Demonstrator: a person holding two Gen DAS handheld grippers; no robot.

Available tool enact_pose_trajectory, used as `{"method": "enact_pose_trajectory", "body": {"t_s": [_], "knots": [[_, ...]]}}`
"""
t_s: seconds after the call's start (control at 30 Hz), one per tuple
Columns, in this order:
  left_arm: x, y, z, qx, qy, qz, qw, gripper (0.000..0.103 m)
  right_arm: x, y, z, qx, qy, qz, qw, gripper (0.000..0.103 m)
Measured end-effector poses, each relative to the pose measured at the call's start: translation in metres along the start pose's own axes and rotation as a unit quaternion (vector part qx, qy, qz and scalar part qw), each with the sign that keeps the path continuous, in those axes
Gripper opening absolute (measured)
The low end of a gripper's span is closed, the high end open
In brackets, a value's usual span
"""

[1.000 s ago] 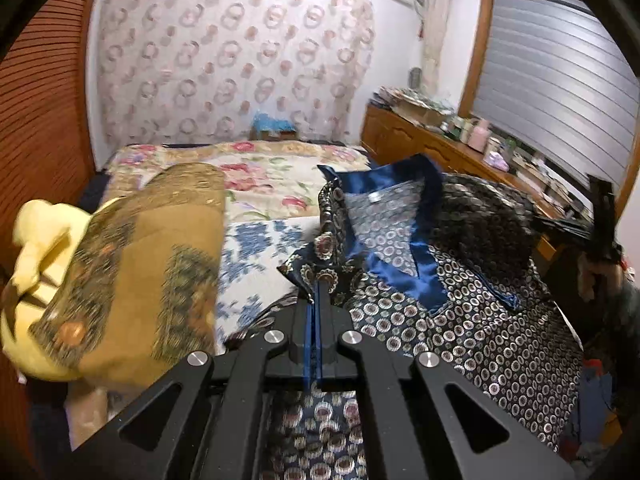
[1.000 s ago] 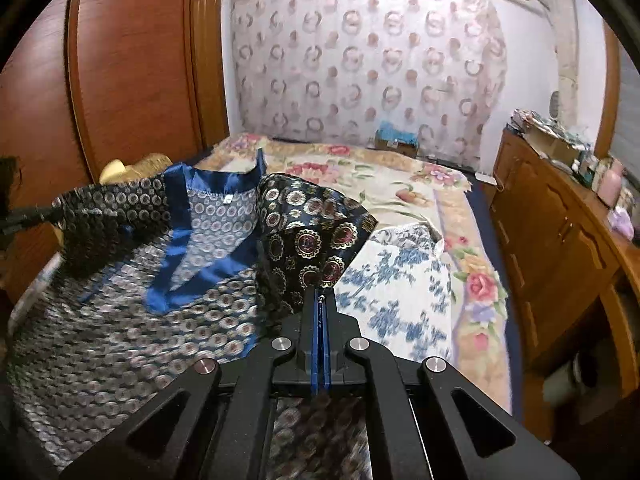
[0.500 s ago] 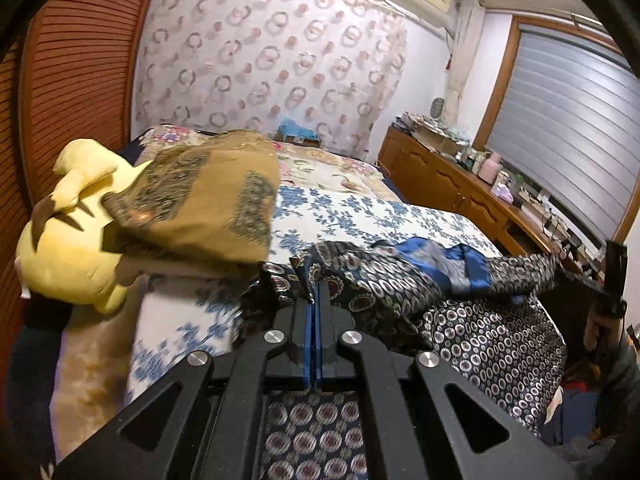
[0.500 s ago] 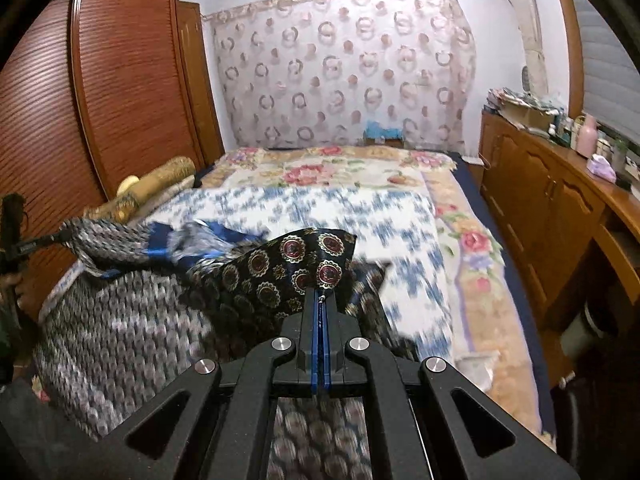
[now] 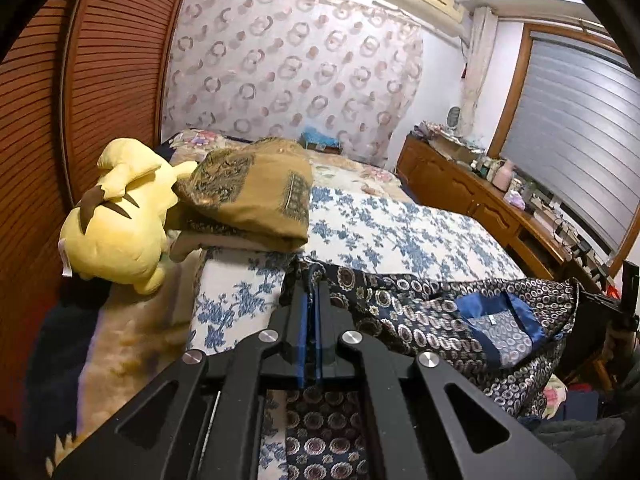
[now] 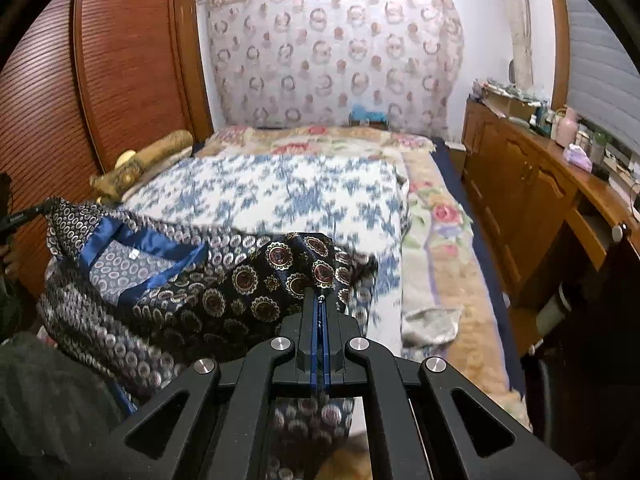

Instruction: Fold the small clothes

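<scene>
Two hand-held grippers, left [image 5: 311, 292] and right [image 6: 321, 300], each pinching one patterned garment [image 5: 420, 320] over one bed [image 5: 400, 232]

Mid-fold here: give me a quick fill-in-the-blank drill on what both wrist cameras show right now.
1. Both the left gripper and the right gripper are shut on the patterned ____.
2. The garment's collar is trimmed in ____.
3. The plush toy beside the brown folded cloth is ____.
4. The bedspread under the garment has a white and blue ____ print.

Missing words: garment; blue; yellow; floral
</scene>
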State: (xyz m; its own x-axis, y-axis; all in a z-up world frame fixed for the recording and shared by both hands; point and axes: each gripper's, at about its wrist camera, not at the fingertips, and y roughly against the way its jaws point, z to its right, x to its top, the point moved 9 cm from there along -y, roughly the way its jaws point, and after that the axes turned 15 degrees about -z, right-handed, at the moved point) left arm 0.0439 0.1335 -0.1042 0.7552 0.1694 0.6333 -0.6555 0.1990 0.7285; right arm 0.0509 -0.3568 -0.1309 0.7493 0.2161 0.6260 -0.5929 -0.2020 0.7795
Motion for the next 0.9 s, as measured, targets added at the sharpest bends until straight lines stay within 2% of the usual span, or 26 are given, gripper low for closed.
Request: {"method": "enact_pose_trajectory", "body": {"t_s": [0.07, 0.17, 0.23, 0.3, 0.37, 0.5, 0.57, 0.6, 0.63, 0.7, 0.9], "knots": [[-0.001, -0.001, -0.001, 0.004, -0.005, -0.004, 1.0000, 0.003, -0.002, -0.005, -0.004, 0.001, 0.003, -0.011, 1.000, 0.001], [0.004, 0.000, 0.000, 0.013, -0.011, -0.004, 0.9998, 0.013, 0.012, -0.003, 0.000, -0.004, 0.008, -0.012, 1.000, 0.003], [0.008, 0.006, 0.000, 0.014, -0.015, 0.003, 0.9998, 0.025, 0.017, 0.005, 0.001, -0.002, 0.010, -0.003, 1.000, 0.003], [0.014, 0.014, 0.001, 0.014, -0.019, 0.013, 0.9996, 0.042, 0.019, 0.013, 0.002, -0.002, 0.013, 0.008, 1.000, 0.003], [0.020, 0.017, 0.001, 0.011, -0.025, 0.015, 0.9995, 0.045, 0.024, 0.019, 0.003, -0.006, 0.019, 0.016, 1.000, 0.005], [0.031, 0.006, 0.001, 0.017, -0.040, 0.002, 0.9991, 0.059, 0.034, 0.024, 0.006, -0.012, 0.020, 0.023, 0.999, 0.014], [0.037, -0.006, -0.002, 0.013, -0.041, -0.011, 0.9990, 0.064, 0.040, 0.028, 0.008, -0.013, 0.021, 0.029, 0.999, 0.019], [0.039, -0.013, -0.002, 0.013, -0.043, -0.018, 0.9988, 0.065, 0.040, 0.027, 0.010, -0.012, 0.019, 0.031, 0.999, 0.026], [0.041, -0.020, -0.002, 0.013, -0.046, -0.026, 0.9985, 0.066, 0.040, 0.025, 0.013, -0.011, 0.017, 0.030, 0.999, 0.038], [0.044, -0.036, -0.003, 0.016, -0.053, -0.044, 0.9975, 0.067, 0.044, 0.013, 0.019, -0.015, 0.012, 0.021, 1.000, 0.046], [0.051, -0.078, -0.007, 0.019, -0.055, -0.083, 0.9949, 0.067, 0.062, -0.040, 0.030, -0.024, 0.003, -0.031, 0.999, 0.048]]}}
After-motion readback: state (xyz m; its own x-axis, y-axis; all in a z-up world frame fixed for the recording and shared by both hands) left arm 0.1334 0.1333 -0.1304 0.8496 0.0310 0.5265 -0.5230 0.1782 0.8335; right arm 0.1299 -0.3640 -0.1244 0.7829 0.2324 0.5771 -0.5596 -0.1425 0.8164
